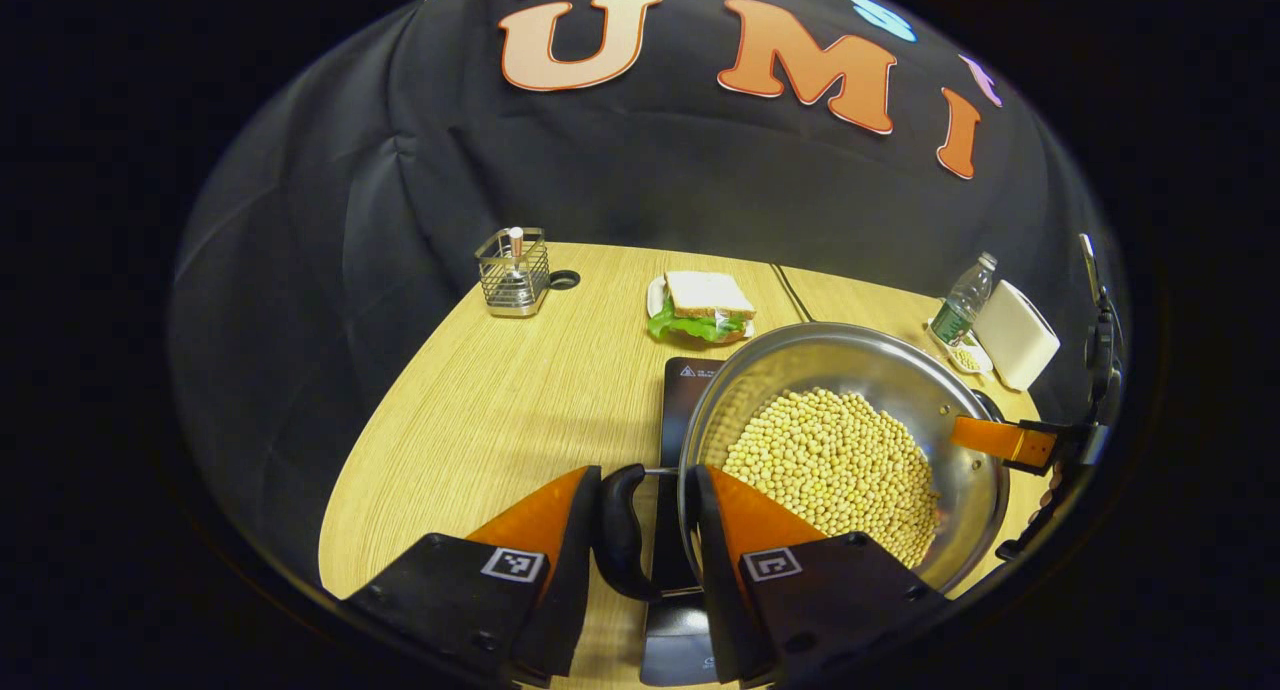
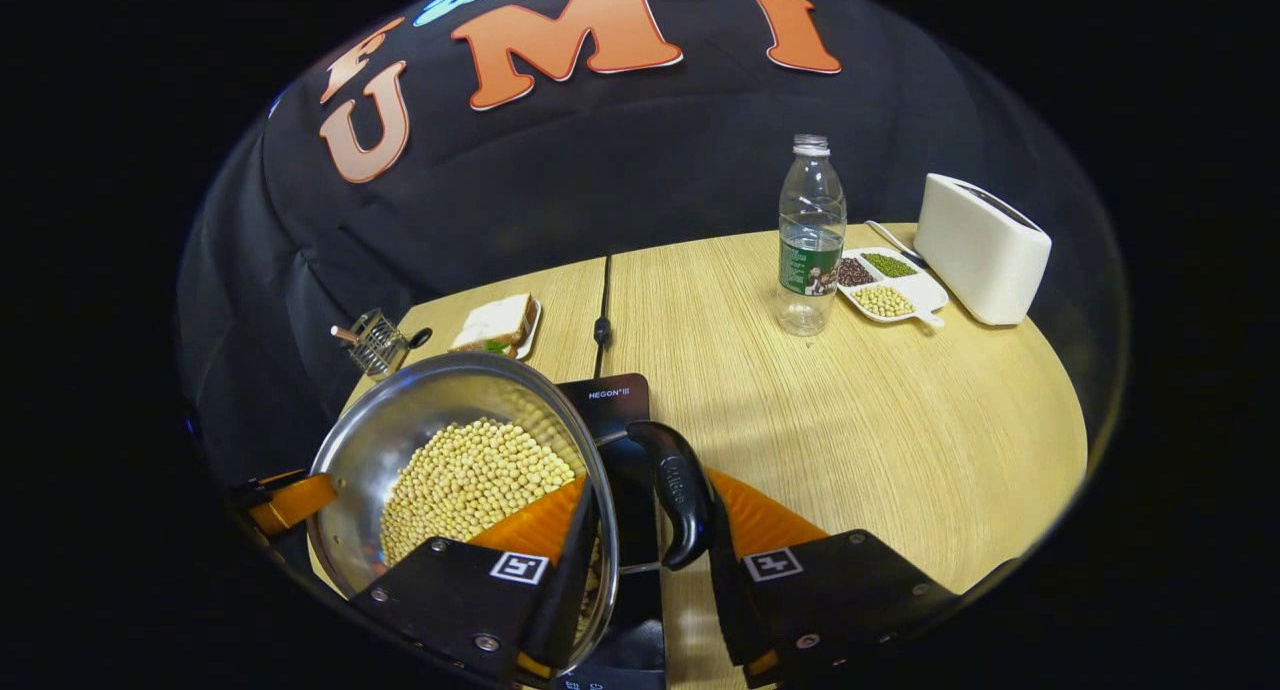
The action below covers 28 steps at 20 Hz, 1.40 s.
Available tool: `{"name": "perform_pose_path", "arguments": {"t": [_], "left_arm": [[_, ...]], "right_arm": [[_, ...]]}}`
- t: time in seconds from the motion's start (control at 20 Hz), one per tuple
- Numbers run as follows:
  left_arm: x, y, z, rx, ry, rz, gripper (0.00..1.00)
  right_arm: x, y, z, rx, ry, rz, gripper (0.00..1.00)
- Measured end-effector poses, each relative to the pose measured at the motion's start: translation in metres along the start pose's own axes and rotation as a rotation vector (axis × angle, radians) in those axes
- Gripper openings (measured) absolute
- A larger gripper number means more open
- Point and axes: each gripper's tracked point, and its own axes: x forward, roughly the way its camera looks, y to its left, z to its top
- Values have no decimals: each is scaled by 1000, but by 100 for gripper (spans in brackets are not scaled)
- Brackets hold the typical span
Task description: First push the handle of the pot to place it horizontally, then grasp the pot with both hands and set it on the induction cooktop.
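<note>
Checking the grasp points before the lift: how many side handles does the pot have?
2: one handle sits between the left gripper's fingers, the other handle between the right gripper's fingers, on opposite sides of the pot.

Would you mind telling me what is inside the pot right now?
The pot holds a heap of pale yellow beans covering most of its bottom. The beans hide whatever lies beneath them, and the left gripper finger blocks the near inner wall.

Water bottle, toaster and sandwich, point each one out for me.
water bottle [image 2: 810, 240]: right gripper view, on its green label.
toaster [image 2: 980, 250]: right gripper view, on its white side wall.
sandwich [image 1: 706, 294]: left gripper view, on the top bread slice.
</note>
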Motion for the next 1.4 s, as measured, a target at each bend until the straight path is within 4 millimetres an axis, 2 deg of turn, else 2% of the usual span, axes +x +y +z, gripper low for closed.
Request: {"name": "perform_pose_path", "arguments": {"t": [0.05, 0.3, 0.35, 0.4, 0.45, 0.5, 0.55, 0.7, 0.8, 0.9, 1.0, 1.1, 1.2, 1.3, 1.4], "left_arm": [[-1, 0, -1, -3, -1, 1, 57], [-7, -2, 0, 22, -8, 18, 65], [-13, -6, 5, 16, -25, 12, 67], [-21, -10, 13, 18, -48, 10, 72], [-29, -13, 19, 28, -79, 11, 80], [-38, -18, 32, 44, -121, 11, 90], [-51, -24, 44, 60, -163, 13, 92], [-96, -51, 87, 78, -299, -14, 98], [-135, -70, 112, 66, -384, -34, 97], [-176, -79, 139, 61, -476, -33, 97], [-216, -78, 164, 67, -578, -7, 100], [-252, -79, 180, 55, -668, 11, 94], [-296, -80, 191, 38, -738, 5, 95], [-332, -76, 203, 26, -799, 12, 98], [-360, -66, 207, 16, -835, 18, 99]], "right_arm": [[0, 0, 0, 2, -3, 4, 58], [-6, 5, 8, 0, -30, 25, 66], [-11, 5, 11, -4, -35, 31, 80], [-16, 3, 15, -8, -45, 27, 78], [-21, -1, 18, -16, -56, 21, 86], [-28, -5, 25, -23, -74, 16, 89], [-38, -8, 33, -30, -97, 16, 93], [-80, -20, 67, -64, -196, 13, 94], [-118, -31, 95, -93, -288, 22, 95], [-163, -41, 122, -117, -385, 28, 95], [-206, -58, 145, -145, -477, 14, 95], [-247, -75, 160, -153, -546, 9, 95], [-285, -90, 172, -148, -608, 5, 95], [-320, -110, 183, -158, -676, -18, 95], [-348, -126, 188, -173, -721, -42, 94]]}}
